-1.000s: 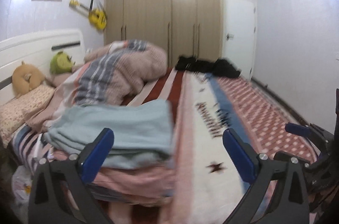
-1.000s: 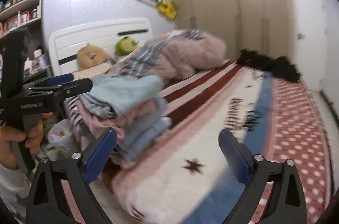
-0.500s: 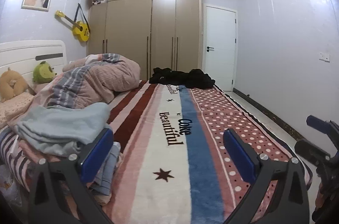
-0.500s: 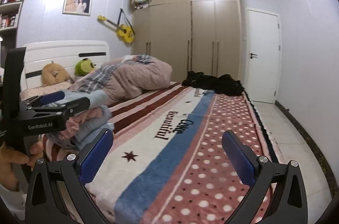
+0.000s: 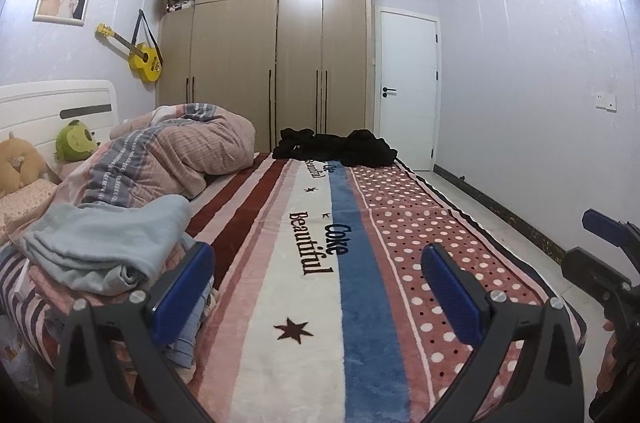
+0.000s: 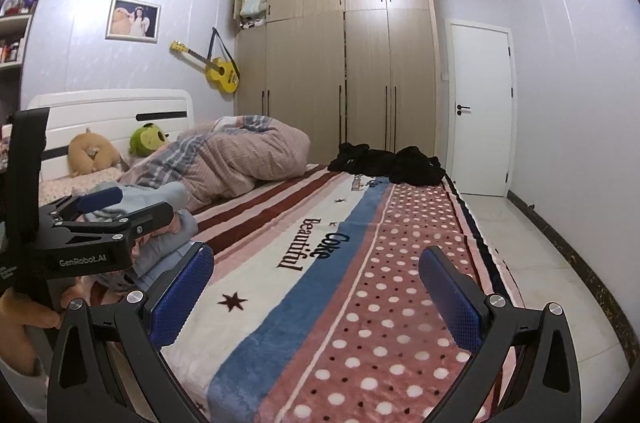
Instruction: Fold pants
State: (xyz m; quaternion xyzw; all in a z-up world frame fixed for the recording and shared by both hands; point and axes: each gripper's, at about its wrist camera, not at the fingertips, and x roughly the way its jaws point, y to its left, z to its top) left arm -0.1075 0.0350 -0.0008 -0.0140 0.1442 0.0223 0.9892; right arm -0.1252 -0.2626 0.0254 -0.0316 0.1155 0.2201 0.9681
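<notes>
A heap of black clothes point(image 5: 336, 147) lies at the far end of the bed, also in the right wrist view point(image 6: 390, 162). A stack of folded garments topped by a light blue one point(image 5: 104, 249) sits at the near left edge of the bed point(image 6: 160, 223). My left gripper point(image 5: 318, 289) is open and empty above the near end of the striped blanket point(image 5: 320, 263). My right gripper point(image 6: 316, 289) is open and empty, to the right of the left one, above the dotted part of the blanket point(image 6: 392, 263).
A bunched pink striped duvet point(image 5: 176, 151) and plush toys point(image 5: 76, 141) lie by the headboard. Wardrobes point(image 5: 280, 63) and a white door point(image 5: 406, 87) stand beyond the bed. Tiled floor point(image 6: 520, 243) runs along the right side. A yellow guitar point(image 6: 218, 71) hangs on the wall.
Both grippers have swung right and drawn back from the folded stack, so the views now face down the length of the bed. Both stay open and empty.
</notes>
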